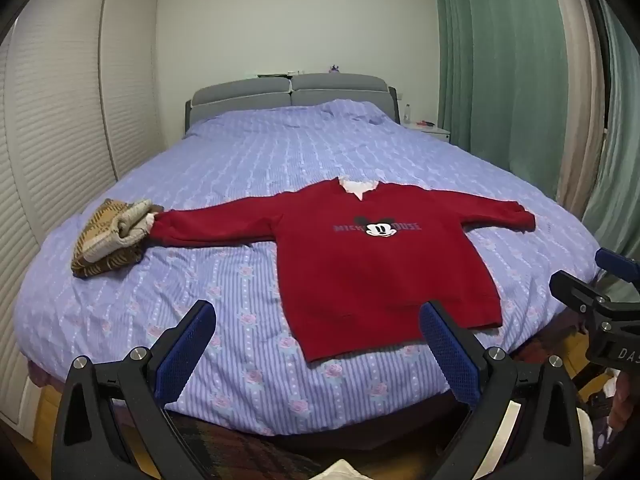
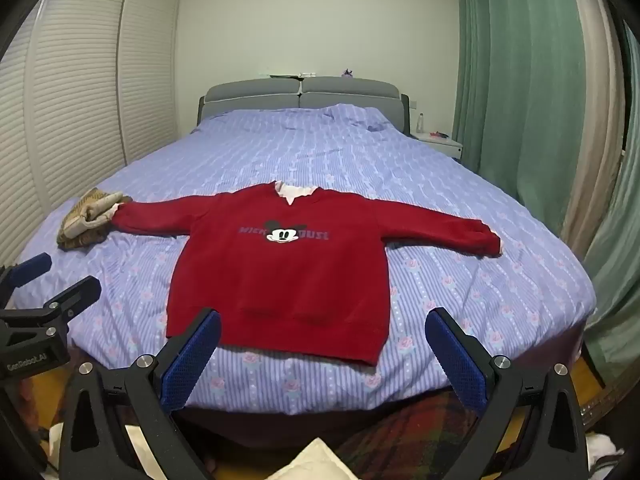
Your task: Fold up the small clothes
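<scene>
A red Mickey Mouse sweatshirt [image 1: 360, 256] with a white collar lies flat, front up, on the bed, both sleeves spread out sideways; it also shows in the right wrist view [image 2: 280, 276]. My left gripper [image 1: 316, 344] is open and empty, held above the near edge of the bed at the sweatshirt's hem. My right gripper [image 2: 322, 352] is open and empty, also over the hem. Each gripper shows at the edge of the other's view, the right one [image 1: 600, 300] and the left one [image 2: 40, 292].
A folded brown and cream garment [image 1: 112, 236] lies at the left sleeve's cuff. The bed has a blue striped floral cover [image 1: 280, 152] and a grey headboard [image 1: 288, 96]. White louvred closet doors [image 1: 60, 120] stand left, green curtains [image 1: 500, 80] right, and a nightstand [image 1: 428, 130] at the back right.
</scene>
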Action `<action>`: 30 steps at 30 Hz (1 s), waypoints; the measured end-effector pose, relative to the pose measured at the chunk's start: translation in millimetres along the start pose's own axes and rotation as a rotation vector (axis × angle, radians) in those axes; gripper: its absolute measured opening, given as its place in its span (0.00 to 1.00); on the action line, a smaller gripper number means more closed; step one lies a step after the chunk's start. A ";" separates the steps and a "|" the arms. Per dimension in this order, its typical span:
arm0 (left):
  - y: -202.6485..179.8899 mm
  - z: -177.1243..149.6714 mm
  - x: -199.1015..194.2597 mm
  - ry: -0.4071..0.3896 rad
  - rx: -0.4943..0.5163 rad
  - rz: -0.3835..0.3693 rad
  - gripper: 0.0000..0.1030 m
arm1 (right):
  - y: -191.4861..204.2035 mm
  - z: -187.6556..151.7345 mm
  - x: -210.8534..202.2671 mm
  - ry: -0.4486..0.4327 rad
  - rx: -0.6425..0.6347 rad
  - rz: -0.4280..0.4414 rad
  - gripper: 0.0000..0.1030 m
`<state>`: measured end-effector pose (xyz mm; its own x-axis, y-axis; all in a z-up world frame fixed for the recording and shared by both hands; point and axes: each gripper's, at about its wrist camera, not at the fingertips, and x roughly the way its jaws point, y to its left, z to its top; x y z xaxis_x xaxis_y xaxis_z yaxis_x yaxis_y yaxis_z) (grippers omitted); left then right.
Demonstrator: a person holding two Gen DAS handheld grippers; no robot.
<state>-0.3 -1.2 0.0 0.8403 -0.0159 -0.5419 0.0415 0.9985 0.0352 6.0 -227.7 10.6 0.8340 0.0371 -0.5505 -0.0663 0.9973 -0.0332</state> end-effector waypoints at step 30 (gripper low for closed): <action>2.2 1.7 -7.1 -0.046 -0.010 -0.028 1.00 | -0.9 1.1 -1.3 -0.012 0.010 0.001 1.00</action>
<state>-5.3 1.1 5.3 0.8627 -0.0455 -0.5036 0.0597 0.9981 0.0120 5.6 -228.6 12.3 0.8407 0.0386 -0.5401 -0.0617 0.9978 -0.0247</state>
